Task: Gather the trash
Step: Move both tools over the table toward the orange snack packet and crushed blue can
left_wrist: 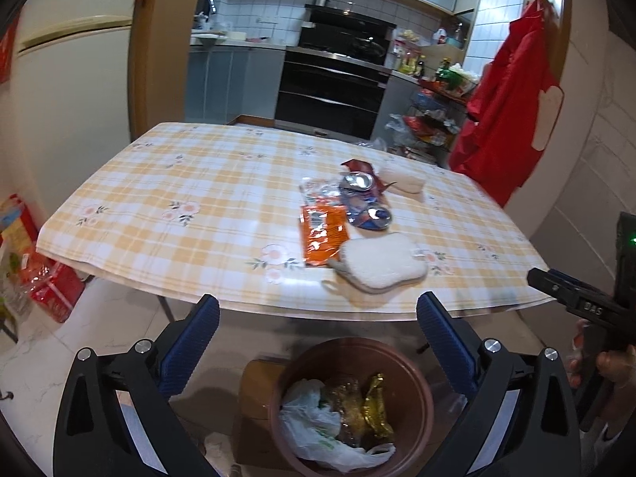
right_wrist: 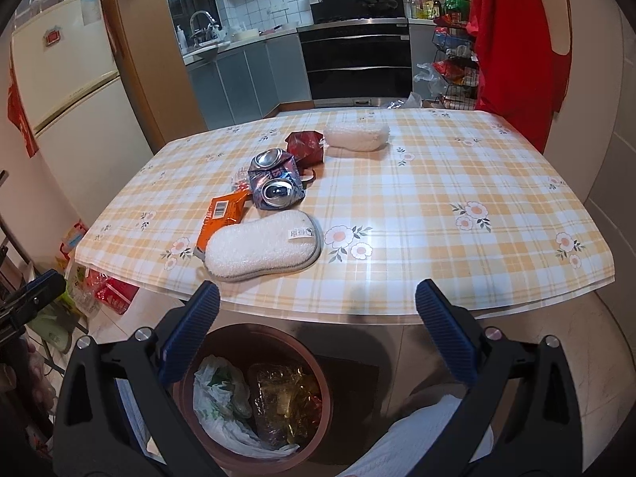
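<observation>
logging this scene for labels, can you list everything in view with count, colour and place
table: 1, yellow and white check cloth, centre
sponges: 2, white, one at the near edge, one further back
can: 1, crushed, blue and silver, behind the near sponge
orange wrapper: 1, left of the near sponge
red wrapper: 1, crumpled, beside the far sponge
bin: 1, brown, on the floor below the table's near edge, holds a white bag and gold wrappers
oven: 1, black, back wall
fridge: 1, cream, left
red garment: 1, hanging at right
left gripper: black with blue pads, open, over the bin
right gripper: same, open, empty
</observation>
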Available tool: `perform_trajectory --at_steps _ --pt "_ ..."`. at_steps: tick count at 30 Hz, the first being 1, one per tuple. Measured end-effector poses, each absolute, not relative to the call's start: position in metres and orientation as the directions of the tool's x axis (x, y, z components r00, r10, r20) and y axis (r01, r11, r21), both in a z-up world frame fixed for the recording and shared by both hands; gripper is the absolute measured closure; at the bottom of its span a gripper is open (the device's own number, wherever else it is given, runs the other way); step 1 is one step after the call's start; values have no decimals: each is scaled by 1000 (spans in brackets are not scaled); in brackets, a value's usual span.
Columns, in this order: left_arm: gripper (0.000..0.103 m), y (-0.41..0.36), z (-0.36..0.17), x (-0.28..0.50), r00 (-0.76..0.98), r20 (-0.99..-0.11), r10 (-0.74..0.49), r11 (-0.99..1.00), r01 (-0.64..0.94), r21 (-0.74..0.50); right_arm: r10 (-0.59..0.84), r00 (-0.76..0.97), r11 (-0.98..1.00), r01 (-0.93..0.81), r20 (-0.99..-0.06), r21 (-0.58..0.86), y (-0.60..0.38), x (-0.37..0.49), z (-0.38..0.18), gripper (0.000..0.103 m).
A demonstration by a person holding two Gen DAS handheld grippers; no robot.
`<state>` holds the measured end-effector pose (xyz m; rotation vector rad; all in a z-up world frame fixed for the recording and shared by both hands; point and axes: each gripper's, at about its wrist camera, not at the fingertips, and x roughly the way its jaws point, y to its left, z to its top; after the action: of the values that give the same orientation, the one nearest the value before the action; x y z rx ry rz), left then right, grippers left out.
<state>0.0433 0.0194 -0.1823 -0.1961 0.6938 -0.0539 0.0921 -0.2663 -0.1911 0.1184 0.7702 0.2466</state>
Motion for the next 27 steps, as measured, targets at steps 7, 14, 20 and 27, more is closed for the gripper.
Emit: perform_trajectory --at_steps 7,14,20,27 --pt "6 32 -206 50 739 -666 -104 976 -53 -210 234 682 972 -182 -693 150 -259 103 -211 6" --pt "6 38 -220 78 699 -697 -160 964 -41 -263 266 667 964 -187 -696 190 -251 128 -224 6" --pt "6 28 -220 136 669 -715 -204 960 -6 -279 276 642 961 -190 -716 200 -248 155 -235 6" --pt "6 6 -242 234 591 -781 -202 975 42 -220 243 612 970 -166 -753 178 -253 186 -245 6"
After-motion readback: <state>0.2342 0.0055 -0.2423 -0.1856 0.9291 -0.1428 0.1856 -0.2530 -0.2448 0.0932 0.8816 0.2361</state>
